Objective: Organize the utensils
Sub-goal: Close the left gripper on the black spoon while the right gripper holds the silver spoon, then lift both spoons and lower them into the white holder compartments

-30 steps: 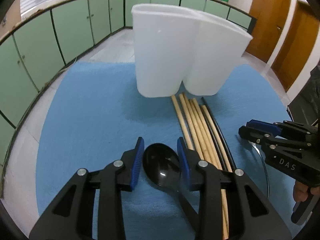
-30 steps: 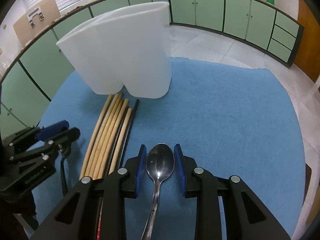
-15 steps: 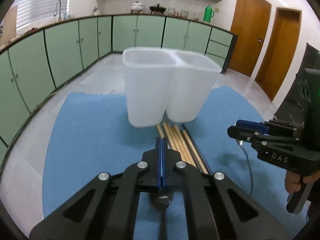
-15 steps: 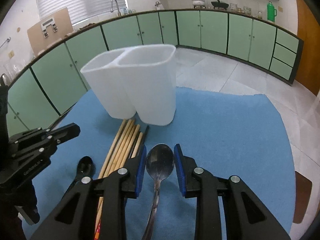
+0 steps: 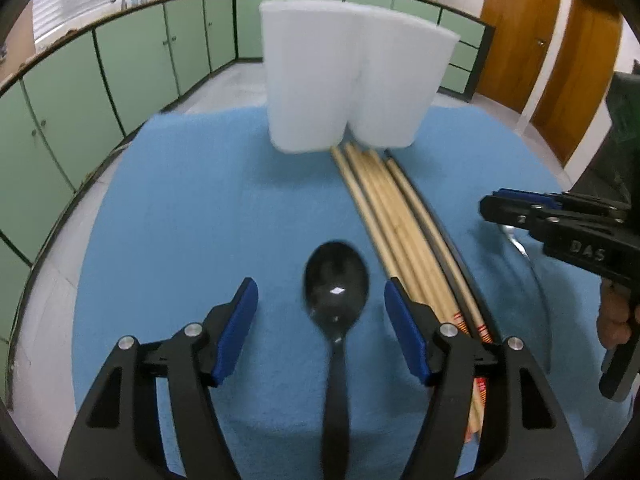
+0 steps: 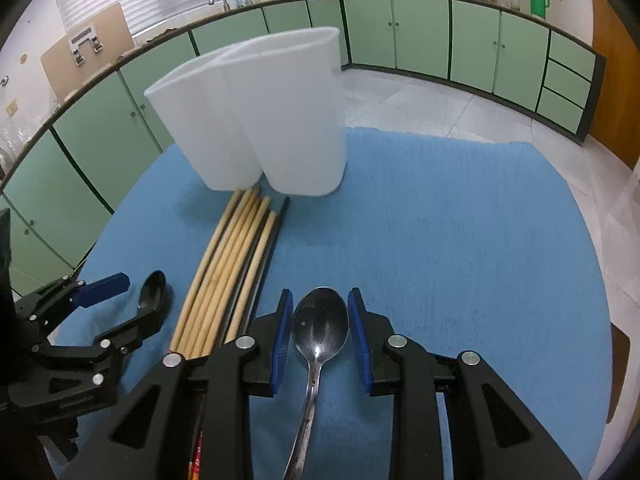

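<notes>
A black plastic spoon lies on the blue cloth, bowl pointing at the white two-compartment holder. My left gripper straddles that bowl; its jaws are opening and the pads stand clear of the spoon on both sides. My right gripper is shut on the bowl of a metal spoon, whose handle runs back under it. In the left wrist view the right gripper hovers at the right with the metal spoon hanging below it.
A bundle of wooden and dark chopsticks lies between the two spoons, tips touching the holder's base. The cloth's edge drops to a tiled floor. Green cabinets ring the room. A hand holds the right gripper's handle.
The left gripper shut above the black spoon without lifting it, then spread wide and dropped back around the bowl. The right gripper kept its hold on the metal spoon.
</notes>
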{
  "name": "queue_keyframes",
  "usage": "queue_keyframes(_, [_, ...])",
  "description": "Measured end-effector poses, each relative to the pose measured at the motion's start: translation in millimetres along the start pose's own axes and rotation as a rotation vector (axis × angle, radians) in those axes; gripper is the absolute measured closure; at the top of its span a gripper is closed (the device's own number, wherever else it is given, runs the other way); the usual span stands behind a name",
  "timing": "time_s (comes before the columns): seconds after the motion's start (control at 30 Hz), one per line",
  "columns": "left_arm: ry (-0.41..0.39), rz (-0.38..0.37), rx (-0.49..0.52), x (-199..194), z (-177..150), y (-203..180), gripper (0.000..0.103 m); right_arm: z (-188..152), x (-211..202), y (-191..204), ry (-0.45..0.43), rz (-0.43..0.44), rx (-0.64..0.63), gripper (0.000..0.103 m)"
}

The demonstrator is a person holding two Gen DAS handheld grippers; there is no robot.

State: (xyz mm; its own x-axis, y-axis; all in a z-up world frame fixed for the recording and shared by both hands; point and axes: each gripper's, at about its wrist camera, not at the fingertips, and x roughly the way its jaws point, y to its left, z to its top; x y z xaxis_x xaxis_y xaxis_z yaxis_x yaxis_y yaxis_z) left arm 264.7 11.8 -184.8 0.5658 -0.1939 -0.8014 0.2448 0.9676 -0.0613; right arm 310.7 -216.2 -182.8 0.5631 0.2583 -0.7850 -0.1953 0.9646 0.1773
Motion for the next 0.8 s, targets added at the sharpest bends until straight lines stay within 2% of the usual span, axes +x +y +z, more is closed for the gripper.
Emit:
queue_keyframes(0.33, [0.028,0.015,0.01,8,15,0,0.039,-4,6,2,0.028,-0.005,-0.005,0.075])
queue_keyframes(0.5, [0.041,-0.005,0.004,9,20,4,0.064,1,7,8,0.039,-0.01,-0.029,0.075])
queue_keyframes(0.57, [0.043,-0.021,0.0,10,20,4,0.069,1,10,10,0.051,-0.011,-0.032,0.075])
queue_keyframes(0.8, [0.058,-0.021,-0.008,9,20,7,0.068,2,13,11,0.078,-0.018,0.004,0.074])
